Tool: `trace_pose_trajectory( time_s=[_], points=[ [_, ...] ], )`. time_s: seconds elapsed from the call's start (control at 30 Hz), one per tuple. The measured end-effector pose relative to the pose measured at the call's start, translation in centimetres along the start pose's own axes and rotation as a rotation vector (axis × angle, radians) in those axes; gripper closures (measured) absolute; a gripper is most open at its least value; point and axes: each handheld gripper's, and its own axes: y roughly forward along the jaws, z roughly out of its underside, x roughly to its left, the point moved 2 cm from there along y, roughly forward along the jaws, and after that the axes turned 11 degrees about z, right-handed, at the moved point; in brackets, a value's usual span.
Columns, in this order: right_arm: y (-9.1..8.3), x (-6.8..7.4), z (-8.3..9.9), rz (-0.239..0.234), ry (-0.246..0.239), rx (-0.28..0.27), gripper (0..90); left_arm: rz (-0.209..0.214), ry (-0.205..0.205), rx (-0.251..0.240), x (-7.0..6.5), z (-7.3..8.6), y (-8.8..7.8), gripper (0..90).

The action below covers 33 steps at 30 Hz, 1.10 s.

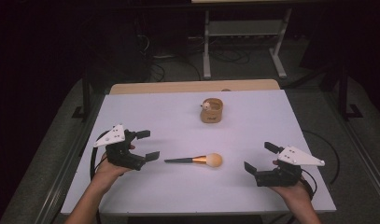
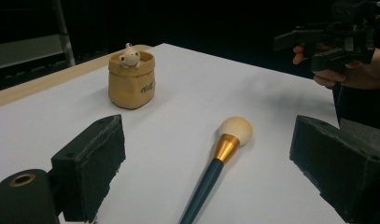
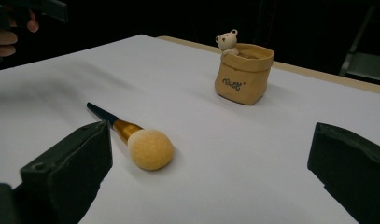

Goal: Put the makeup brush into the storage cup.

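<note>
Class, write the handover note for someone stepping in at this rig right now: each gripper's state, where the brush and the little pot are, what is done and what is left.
Left gripper: open, holding nothing, just off the handle tip of the makeup brush.
Right gripper: open, holding nothing, at the table's near right, apart from the brush.
Brush: lies flat on the white table, handle toward the left gripper, round head toward the right.
Bear pot: upright farther back, near the middle, a small bear figure at its rim.
Done: nothing gripped or moved, as far as the pictures show.
Left: probably grasp the brush by its handle and stand it in the pot.
</note>
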Motion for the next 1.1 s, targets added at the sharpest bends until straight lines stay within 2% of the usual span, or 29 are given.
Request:
trace_pose_trajectory(
  time_s=[0.6, 1.1],
  points=[
    [0.2, 0.1, 0.0, 0.001, -0.007, 0.002, 0.0, 0.027, 0.017, 0.028, 0.6, -0.6, 1.0, 9.9],
    [0.1, 0.0, -0.1, -0.001, -0.005, 0.003, 0.0, 0.05, 0.016, 0.052, 1.1, -1.0, 2.1, 9.9]
  ],
)
